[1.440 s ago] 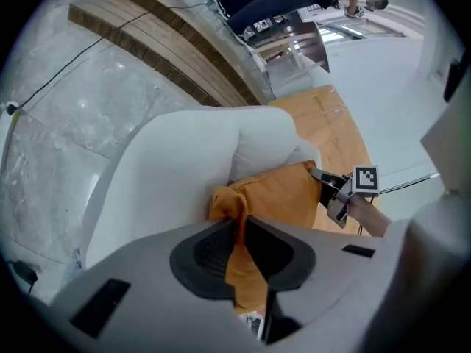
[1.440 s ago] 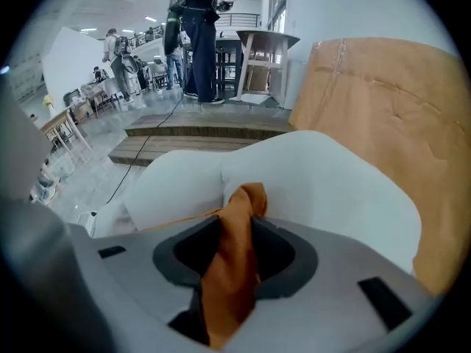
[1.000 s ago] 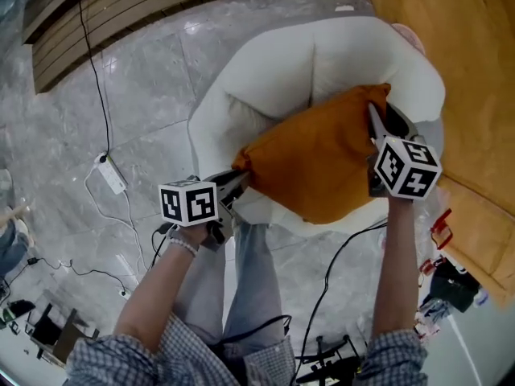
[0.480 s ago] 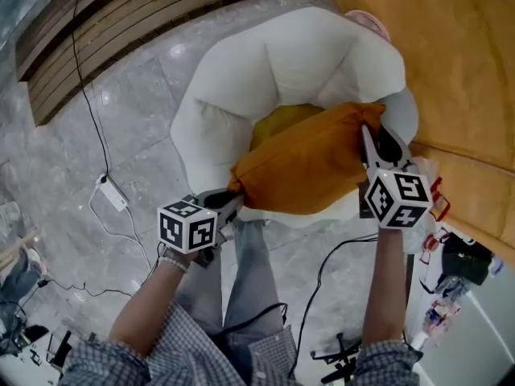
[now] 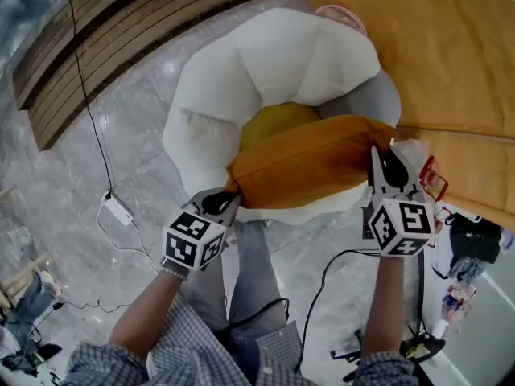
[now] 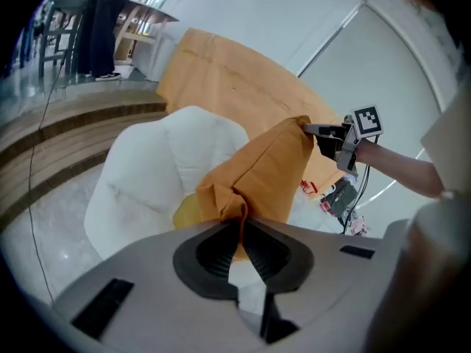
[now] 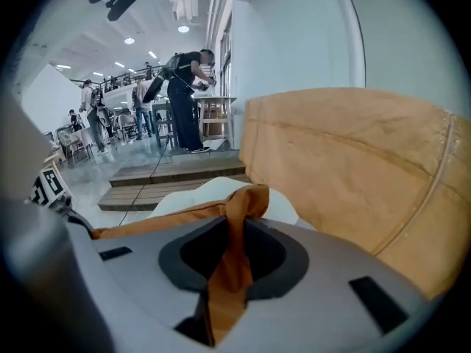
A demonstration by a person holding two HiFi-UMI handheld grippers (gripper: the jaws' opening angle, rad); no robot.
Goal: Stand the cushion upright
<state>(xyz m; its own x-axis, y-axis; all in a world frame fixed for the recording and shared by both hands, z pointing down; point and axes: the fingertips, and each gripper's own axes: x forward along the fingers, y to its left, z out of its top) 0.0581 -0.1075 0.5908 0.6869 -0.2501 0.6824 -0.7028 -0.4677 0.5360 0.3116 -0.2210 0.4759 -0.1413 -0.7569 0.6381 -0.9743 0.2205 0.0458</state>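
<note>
While orange cushion (image 5: 310, 167) hangs between both grippers over white armchair (image 5: 265, 63) seat, task looks roughly half done: gripped edge raised, cushion tilted, not yet standing alone.
- Left gripper (image 5: 224, 202) clenched on left corner.
- Right gripper (image 5: 385, 161) jaws just been closing, pinching right corner fabric.
- Remaining: seat against backrest, let go.
- Room: chair arms close either side; tan panel (image 5: 434, 55) near right.

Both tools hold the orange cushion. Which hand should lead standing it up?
Right, probably. The right tool, jaws just closing tighter, clamps the cushion corner further in, nearer the white chair back; the left tool holds the corner at the seat's front edge.
</note>
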